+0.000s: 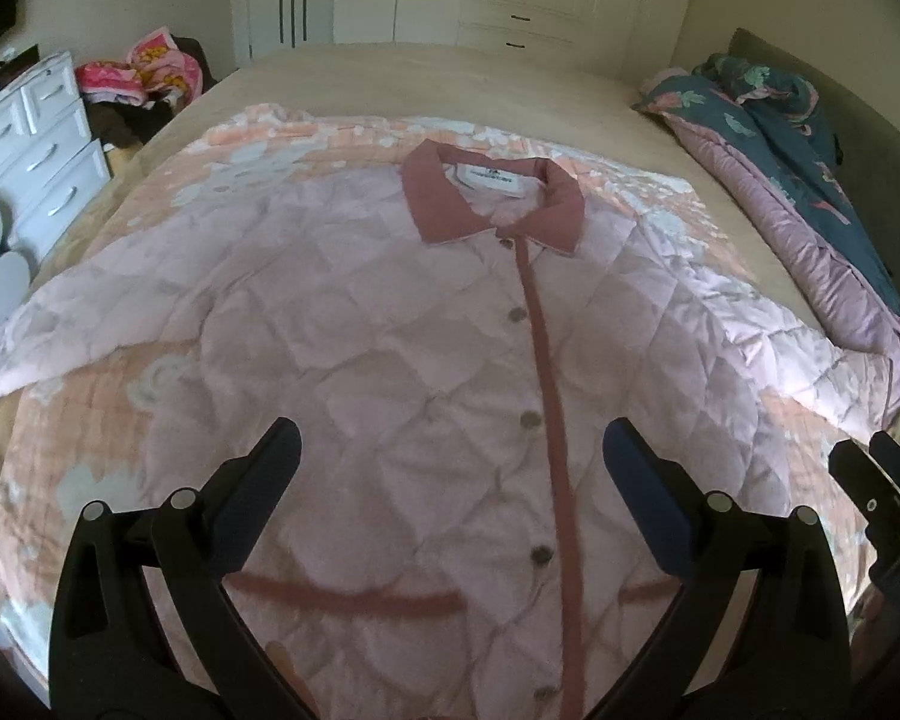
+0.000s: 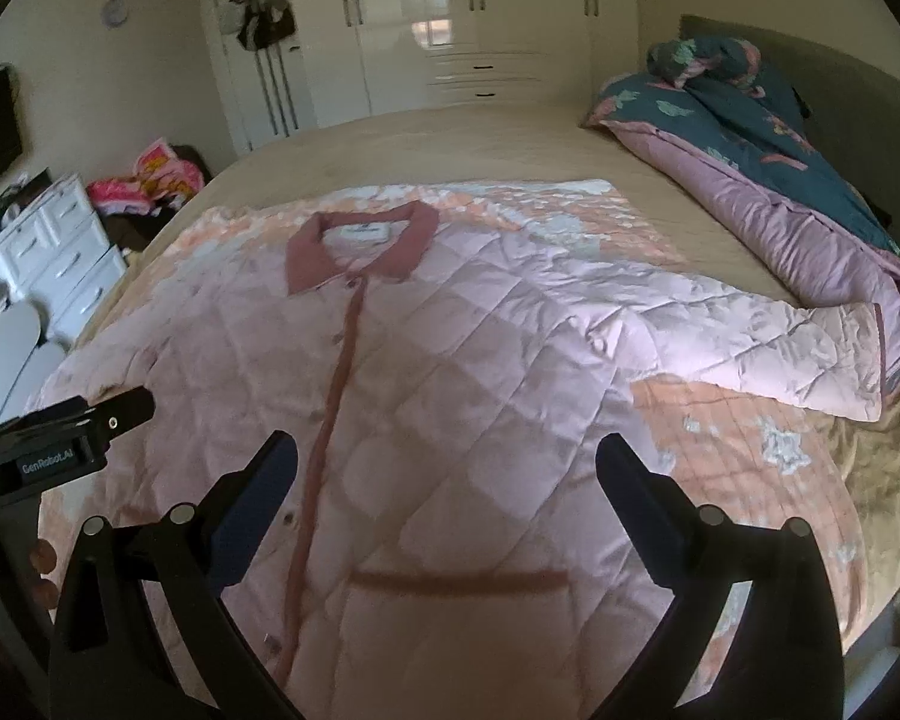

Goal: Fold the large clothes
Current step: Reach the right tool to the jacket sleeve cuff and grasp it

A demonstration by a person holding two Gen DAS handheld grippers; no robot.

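A pale pink quilted jacket point(image 1: 390, 348) with a dusty-rose collar point(image 1: 492, 198) and button placket lies face up and buttoned on a peach floral blanket point(image 1: 90, 480) on the bed, both sleeves spread out. It also shows in the right wrist view point(image 2: 450, 372), its right sleeve point(image 2: 780, 348) reaching toward the rolled duvet. My left gripper point(image 1: 450, 450) is open and empty above the jacket's lower front. My right gripper point(image 2: 447, 462) is open and empty above the lower right front, near a pocket trim point(image 2: 456, 582). The right gripper's body shows at the left wrist view's right edge point(image 1: 888, 510).
A rolled teal-and-mauve duvet point(image 2: 780, 180) lies along the bed's right side. White drawers point(image 1: 36, 144) and a heap of pink clothes point(image 1: 144, 72) stand left of the bed. White wardrobes point(image 2: 450, 30) line the far wall. The beige sheet point(image 1: 420, 78) stretches beyond the jacket.
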